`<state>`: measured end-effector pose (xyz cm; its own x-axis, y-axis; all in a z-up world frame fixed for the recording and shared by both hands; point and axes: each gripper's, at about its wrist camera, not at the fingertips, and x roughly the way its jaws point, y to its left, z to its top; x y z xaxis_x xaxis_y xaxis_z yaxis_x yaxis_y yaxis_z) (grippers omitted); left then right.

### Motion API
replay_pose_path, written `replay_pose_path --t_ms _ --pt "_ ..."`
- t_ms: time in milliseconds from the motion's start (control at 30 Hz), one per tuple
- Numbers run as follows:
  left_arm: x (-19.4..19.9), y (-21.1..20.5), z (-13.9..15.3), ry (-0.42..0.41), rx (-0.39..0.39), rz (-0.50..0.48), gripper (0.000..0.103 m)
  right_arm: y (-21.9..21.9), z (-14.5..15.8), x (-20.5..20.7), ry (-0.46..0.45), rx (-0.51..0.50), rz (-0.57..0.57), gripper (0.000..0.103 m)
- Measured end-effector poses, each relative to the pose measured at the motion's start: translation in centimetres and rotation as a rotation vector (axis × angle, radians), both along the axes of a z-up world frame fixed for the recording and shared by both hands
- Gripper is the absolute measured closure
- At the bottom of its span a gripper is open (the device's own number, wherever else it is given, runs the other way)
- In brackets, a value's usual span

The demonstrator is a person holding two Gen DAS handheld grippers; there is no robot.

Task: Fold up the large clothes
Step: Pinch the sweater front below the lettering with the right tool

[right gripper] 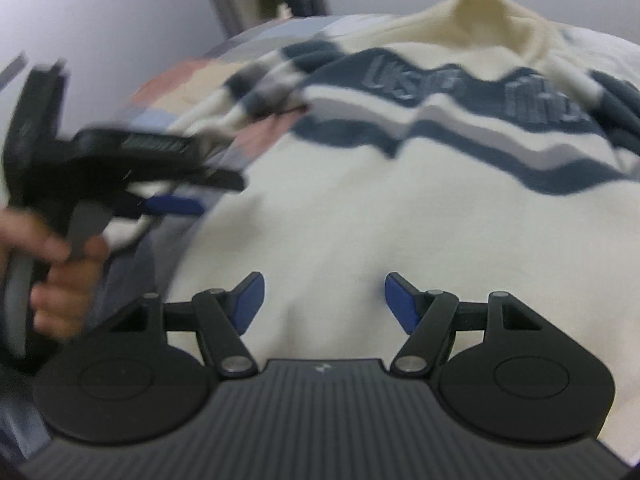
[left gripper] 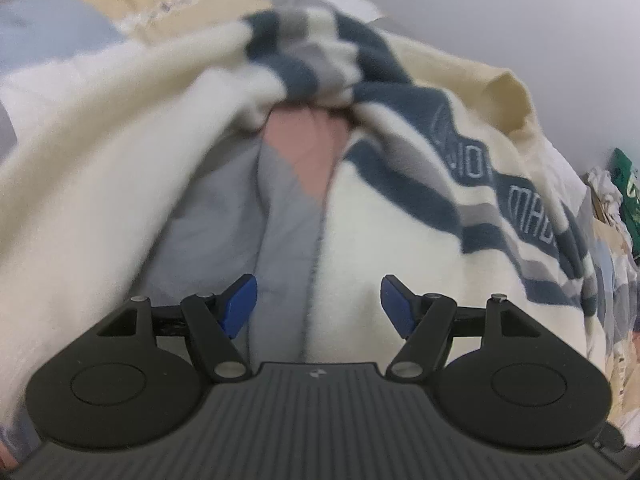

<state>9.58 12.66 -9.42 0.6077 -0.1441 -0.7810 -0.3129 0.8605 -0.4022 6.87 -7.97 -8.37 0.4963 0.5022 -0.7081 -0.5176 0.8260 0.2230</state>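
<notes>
A cream sweater (right gripper: pixel 360 216) with dark blue and grey chest stripes lies spread on a patchwork bed cover (left gripper: pixel 224 220), collar (right gripper: pixel 480 20) at the far end. In the left wrist view its body (left gripper: pixel 392 224) fills the right and a sleeve (left gripper: pixel 88 168) runs down the left, bunched at the armpit. My left gripper (left gripper: pixel 318 304) hovers open over the gap between sleeve and body, nothing between its blue pads. My right gripper (right gripper: pixel 324 302) is open above the sweater's lower body, holding nothing. The left gripper (right gripper: pixel 160 204) also shows blurred at the left of the right wrist view, held by a hand (right gripper: pixel 60 272).
A plain pale wall (left gripper: pixel 500 8) stands behind the bed. Cluttered items with green packaging (left gripper: pixel 624 200) sit past the bed's right edge. A metal post (right gripper: pixel 224 0) and dark objects stand at the far side in the right wrist view.
</notes>
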Motion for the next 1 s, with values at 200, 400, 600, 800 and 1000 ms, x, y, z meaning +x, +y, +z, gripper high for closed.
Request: replay_pose_path --t_ms 200,400,600,800,1000 --pt "0.4 0.5 -0.8 0.004 -0.058 0.017 0.030 2.7 -2.5 -0.4 -0.049 -0.200 0.065 0.062" --pt "0.6 -0.2 -1.1 -0.010 -0.147 -0.052 0.030 -0.3 0.0 0.5 -0.044 -0.091 -0.026 0.087" --pt "0.6 -2.4 -0.9 -0.006 -0.070 -0.136 0.030 -4.1 -0.6 2.6 0.070 0.000 -0.173 0.088" --pt "0.2 -3.4 -0.5 -0.008 -0.046 -0.175 0.030 -5.4 -2.0 3.9 0.193 0.088 -0.244 0.088" --pt "-0.5 -4.4 -0.5 0.008 -0.138 -0.203 0.031 -5.7 -2.3 4.0 0.219 0.115 -0.260 0.088"
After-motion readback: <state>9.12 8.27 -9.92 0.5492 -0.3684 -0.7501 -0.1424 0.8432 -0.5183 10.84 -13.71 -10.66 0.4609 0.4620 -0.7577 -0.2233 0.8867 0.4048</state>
